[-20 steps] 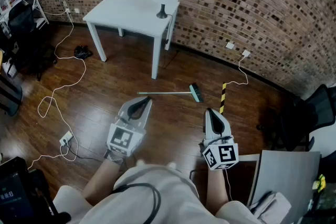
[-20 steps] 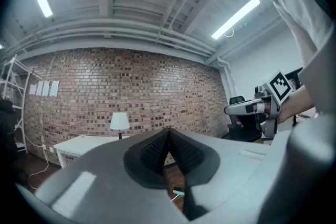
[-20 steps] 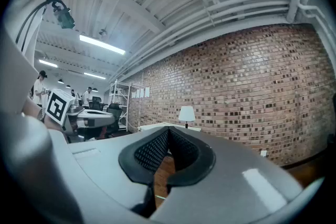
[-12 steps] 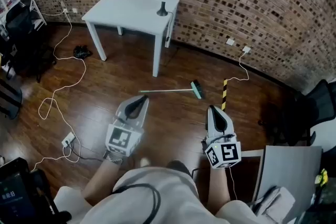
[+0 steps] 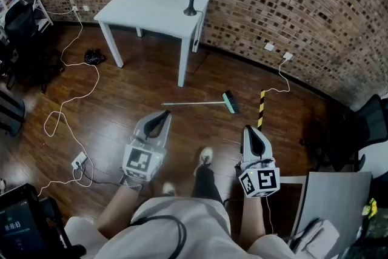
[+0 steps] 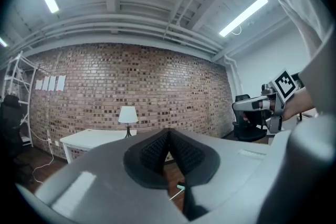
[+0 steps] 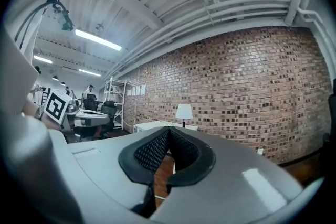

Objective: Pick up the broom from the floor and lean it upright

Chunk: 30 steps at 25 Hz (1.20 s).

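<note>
An office-like workroom: brick wall [image 5: 303, 9], white table [image 5: 145, 9], office chair [image 5: 361, 130].

- Your broom [image 5: 200, 103] lies flat on the wooden floor [image 5: 151, 82], ahead of you, untouched.
- Its thin, pale handle points left; the teal brush head sits at the right end.

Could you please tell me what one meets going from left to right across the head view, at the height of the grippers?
Power strip → left gripper → shoe → right gripper → grey board
</note>
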Available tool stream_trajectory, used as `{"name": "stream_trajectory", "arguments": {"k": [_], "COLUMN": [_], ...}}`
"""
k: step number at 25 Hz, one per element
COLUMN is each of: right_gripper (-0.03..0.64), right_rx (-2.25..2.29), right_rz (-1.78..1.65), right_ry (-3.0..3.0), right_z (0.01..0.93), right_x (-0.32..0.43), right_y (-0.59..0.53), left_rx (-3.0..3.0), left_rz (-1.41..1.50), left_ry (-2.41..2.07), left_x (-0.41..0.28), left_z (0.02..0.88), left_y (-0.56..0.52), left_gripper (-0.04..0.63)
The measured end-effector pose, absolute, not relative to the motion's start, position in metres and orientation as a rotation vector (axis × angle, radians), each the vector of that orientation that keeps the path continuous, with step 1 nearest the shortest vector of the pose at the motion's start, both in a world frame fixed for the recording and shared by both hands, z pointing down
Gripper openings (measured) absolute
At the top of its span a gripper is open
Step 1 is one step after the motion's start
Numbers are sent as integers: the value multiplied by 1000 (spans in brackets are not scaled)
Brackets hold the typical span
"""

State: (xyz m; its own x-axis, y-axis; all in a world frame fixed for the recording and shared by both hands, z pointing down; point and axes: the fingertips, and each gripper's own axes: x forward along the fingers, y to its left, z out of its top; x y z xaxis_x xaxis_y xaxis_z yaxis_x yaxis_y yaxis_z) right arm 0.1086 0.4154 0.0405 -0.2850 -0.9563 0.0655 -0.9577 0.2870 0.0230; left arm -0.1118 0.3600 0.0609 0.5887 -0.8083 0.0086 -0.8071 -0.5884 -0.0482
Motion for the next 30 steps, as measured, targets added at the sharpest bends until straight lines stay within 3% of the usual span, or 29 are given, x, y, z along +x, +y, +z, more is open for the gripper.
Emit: {"name": "stream_trajectory", "arguments": {"k": [24,30], "right_gripper": [14,14], "right_rx": [1413,1388], "right_rz": [54,68], "right_ry": [-2732,-2718], "right_z": [46,59], "right_x": [216,223], "right_y": [136,97], "left_rx": [-2691,-2701], "left_rz": [-154,-178], "left_ry": [1511,1551], "left_x": [28,33], "left_z": [69,80], "left_y": [124,86], "left_gripper": [0,0]}}
